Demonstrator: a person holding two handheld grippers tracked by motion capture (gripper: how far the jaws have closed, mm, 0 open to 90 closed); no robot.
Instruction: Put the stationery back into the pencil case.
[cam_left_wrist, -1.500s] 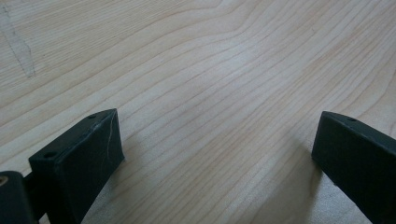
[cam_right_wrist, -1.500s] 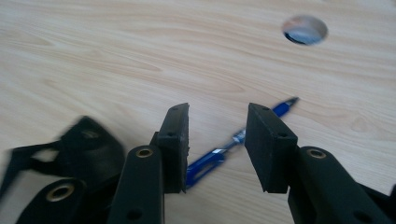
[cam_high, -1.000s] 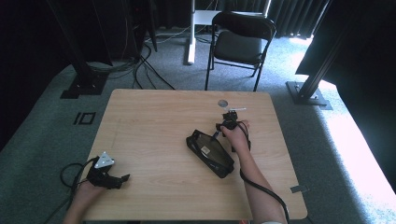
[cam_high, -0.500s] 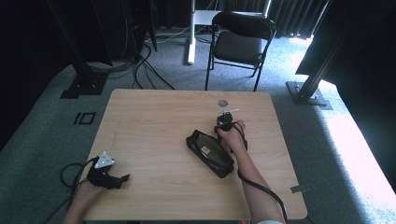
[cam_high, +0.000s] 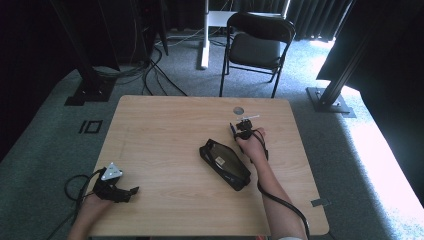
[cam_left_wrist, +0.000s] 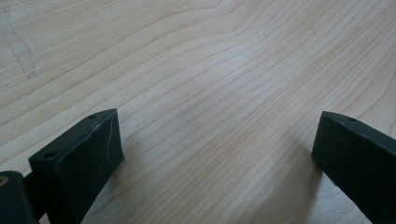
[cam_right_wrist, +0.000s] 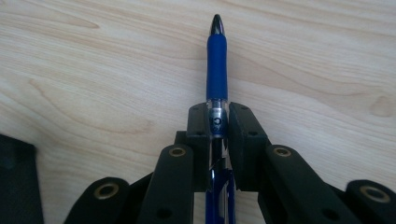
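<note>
Right gripper (cam_right_wrist: 217, 135) has its jaws pinching a blue pen (cam_right_wrist: 216, 60), tip projecting forward over the worktop (cam_high: 165, 130); the pen's rear is cut off below. It sits right of centre, just beside a black case (cam_high: 225, 164) whose contents are indistinct. Left gripper (cam_left_wrist: 215, 154), near the front-left corner, has jaws spread wide over bare wood.
</note>
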